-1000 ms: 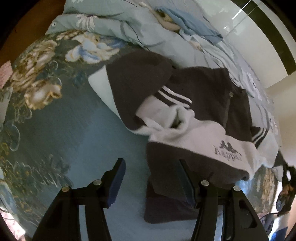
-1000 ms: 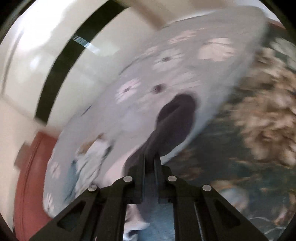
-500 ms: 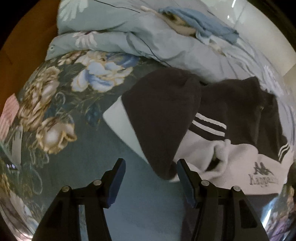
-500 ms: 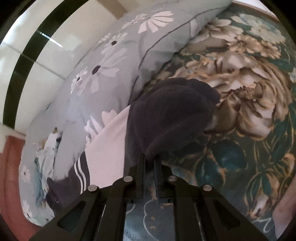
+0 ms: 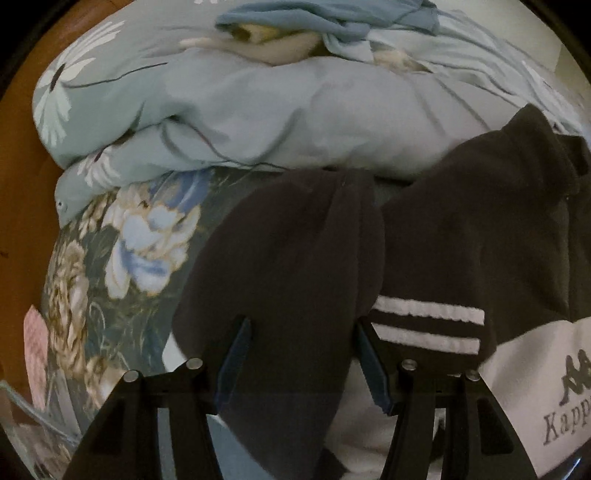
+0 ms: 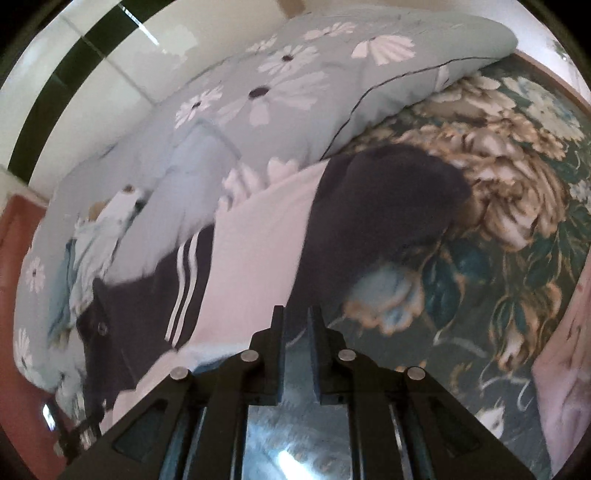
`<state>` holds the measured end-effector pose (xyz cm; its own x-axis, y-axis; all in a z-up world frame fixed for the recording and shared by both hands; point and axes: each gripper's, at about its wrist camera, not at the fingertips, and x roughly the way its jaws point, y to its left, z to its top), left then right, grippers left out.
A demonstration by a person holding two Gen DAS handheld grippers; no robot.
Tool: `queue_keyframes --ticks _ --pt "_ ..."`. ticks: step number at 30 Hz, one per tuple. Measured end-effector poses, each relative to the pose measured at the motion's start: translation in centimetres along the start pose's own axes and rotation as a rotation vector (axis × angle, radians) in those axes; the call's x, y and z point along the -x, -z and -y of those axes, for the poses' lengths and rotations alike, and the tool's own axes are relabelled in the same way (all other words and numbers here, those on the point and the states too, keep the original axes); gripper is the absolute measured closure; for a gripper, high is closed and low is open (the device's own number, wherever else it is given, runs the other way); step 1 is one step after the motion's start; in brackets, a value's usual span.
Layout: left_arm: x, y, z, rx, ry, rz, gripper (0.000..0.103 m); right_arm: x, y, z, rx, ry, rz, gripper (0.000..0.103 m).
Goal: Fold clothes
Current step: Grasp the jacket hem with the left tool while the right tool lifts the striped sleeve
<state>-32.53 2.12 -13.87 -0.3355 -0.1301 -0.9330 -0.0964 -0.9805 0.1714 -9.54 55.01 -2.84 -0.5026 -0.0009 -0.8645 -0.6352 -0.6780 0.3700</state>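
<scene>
A dark and white Kappa sweatshirt (image 5: 480, 258) lies crumpled on the floral bedsheet (image 5: 110, 295). One dark sleeve (image 5: 288, 277) is folded across it toward me. My left gripper (image 5: 301, 336) points down over this sleeve, and its jaws are closing with the dark cloth between them; the pads do not press on it. In the right wrist view the sweatshirt (image 6: 258, 240) shows a white panel and striped cuff. A dark rounded fold (image 6: 388, 206) narrows down to my right gripper (image 6: 297, 314), which is shut on its edge.
A bunched pale blue quilt with white daisies (image 5: 258, 110) lies just behind the sweatshirt, with a blue garment (image 5: 332, 22) on top of it. A wooden bed frame (image 5: 22, 184) borders the left. Something pink (image 6: 565, 369) lies at the right edge, and a pale wall rises behind.
My left gripper has moved along the sweatshirt from the logo end to over the dark sleeve, and its jaws have narrowed. My right gripper has sunk with the dark fold, which now lies spread on the bed.
</scene>
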Motion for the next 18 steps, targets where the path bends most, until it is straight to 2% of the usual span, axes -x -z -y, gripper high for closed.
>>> queue_keyframes --ticks 1,2,3,4,7,10,12,14,16,18 --pt "-0.1 -0.1 0.0 -0.008 0.002 0.005 0.060 -0.1 0.4 -0.4 0.003 -0.003 -0.012 0.092" --pt "-0.2 -0.1 0.0 -0.015 0.008 0.006 0.067 -0.2 0.7 -0.7 0.005 -0.005 -0.021 0.092" --pt "-0.2 -0.1 -0.2 -0.019 0.014 0.009 0.084 -0.3 1.0 -1.0 0.008 -0.006 -0.027 0.092" --pt "-0.1 -0.1 -0.6 -0.017 0.021 0.021 0.090 -0.4 1.2 -1.3 0.012 -0.007 -0.034 0.092" --pt "1.5 -0.3 -2.3 0.015 0.031 0.093 0.093 -0.7 1.9 -2.3 0.030 -0.011 -0.053 0.092" --pt "4.7 -0.4 -6.6 0.137 0.067 0.214 0.093 -0.8 2.5 -3.0 0.044 -0.022 -0.060 0.092" --pt "7.0 0.5 -10.9 0.291 0.117 0.307 0.093 -0.9 3.0 -3.2 0.046 -0.027 -0.066 0.092" --pt "7.8 2.7 -15.0 0.458 0.167 0.358 0.093 -1.1 3.6 -3.2 0.044 -0.029 -0.077 0.092" --pt "7.3 6.1 -18.9 0.635 0.228 0.361 0.093 -1.4 4.3 -3.1 0.041 -0.030 -0.090 0.092" --pt "5.6 9.4 -20.9 0.752 0.260 0.310 0.093 -1.8 5.1 -3.0 0.034 -0.027 -0.110 0.092"
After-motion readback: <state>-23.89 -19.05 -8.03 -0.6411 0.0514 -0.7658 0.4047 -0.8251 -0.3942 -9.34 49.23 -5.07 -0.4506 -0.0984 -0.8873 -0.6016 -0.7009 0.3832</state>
